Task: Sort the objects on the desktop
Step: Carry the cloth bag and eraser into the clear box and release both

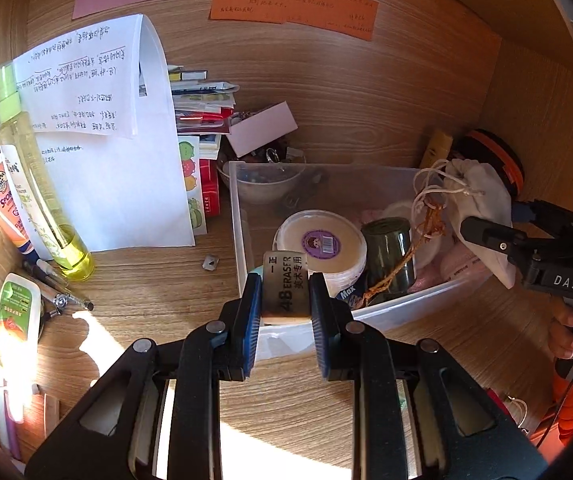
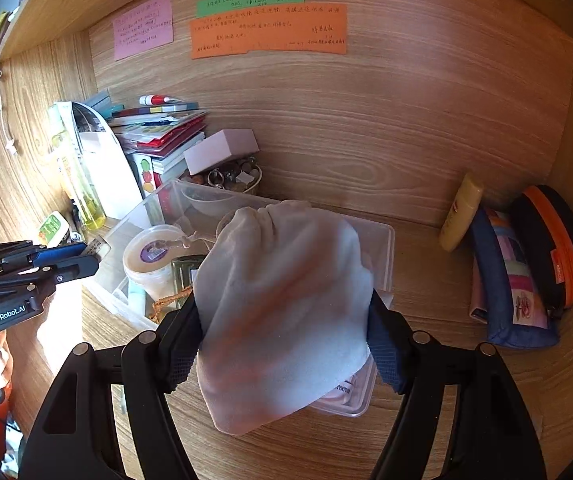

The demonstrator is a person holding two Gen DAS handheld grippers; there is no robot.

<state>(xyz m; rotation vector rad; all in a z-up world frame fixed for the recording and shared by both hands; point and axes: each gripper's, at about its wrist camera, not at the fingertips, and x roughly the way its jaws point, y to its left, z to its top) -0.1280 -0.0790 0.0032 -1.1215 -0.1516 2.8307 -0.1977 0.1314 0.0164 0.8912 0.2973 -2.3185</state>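
Left gripper [image 1: 285, 304] is clamped on a 4B eraser [image 1: 286, 289], held over the near left corner of a clear plastic bin [image 1: 402, 312]. From the left wrist camera, the eraser hides part of a round lidded tub [image 1: 322, 242] inside the bin, beside a dark green jar [image 1: 390, 254]. Items deeper in the bin are too jumbled to name. Bare wooden desk [image 1: 158, 280] lies left of the bin, before a yellow spray bottle [image 1: 42, 196] leaning on white papers [image 1: 106, 152]. At the right edge, the right gripper [image 1: 482, 236] pinches a white drawstring pouch [image 1: 478, 200]; its handle is cut off.

From the right wrist camera, the right gripper [image 2: 286, 332] squeezes the pouch [image 2: 282, 312], which fills the centre above the bin [image 2: 382, 248] and hides most of its contents. Only this view shows a yellow tube [image 2: 460, 212], a blue pencil case [image 2: 510, 280] and an orange-trimmed black case [image 2: 554, 244] against the right wall, with open desk between them and the bin. The left gripper [image 2: 82, 256] enters from the left edge.
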